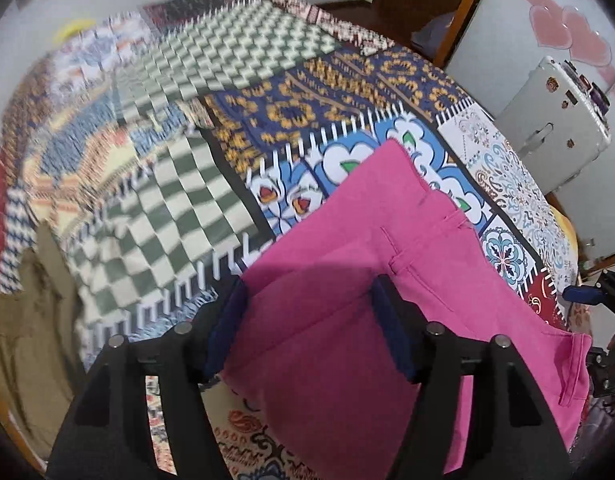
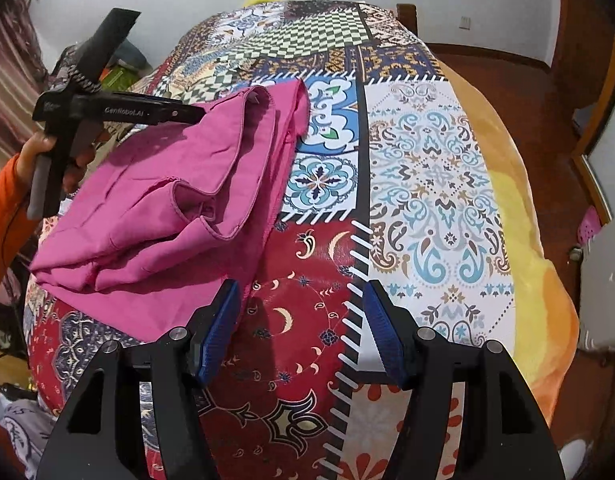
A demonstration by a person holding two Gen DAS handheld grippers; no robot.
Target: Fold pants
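Observation:
Pink pants [image 1: 367, 280] lie folded over on a patchwork bedspread [image 1: 179, 184]. In the left wrist view my left gripper [image 1: 311, 324] is open, its blue-padded fingers [image 1: 395, 332] standing wide over the pink cloth without pinching it. In the right wrist view the pants [image 2: 163, 216] form a bunched pile at the left, and the left gripper [image 2: 195, 114] reaches its far top edge from the left. My right gripper [image 2: 301, 328] is open and empty over the red moon-patterned patch, just right of the pants' near edge.
The bedspread [image 2: 435, 184] covers a bed with an orange blanket edge [image 2: 519, 216] on the right. An olive garment [image 1: 31, 320] lies at the bed's left side. A white case [image 1: 555, 120] stands by the wall. A hand in an orange sleeve [image 2: 11, 200] holds the left gripper.

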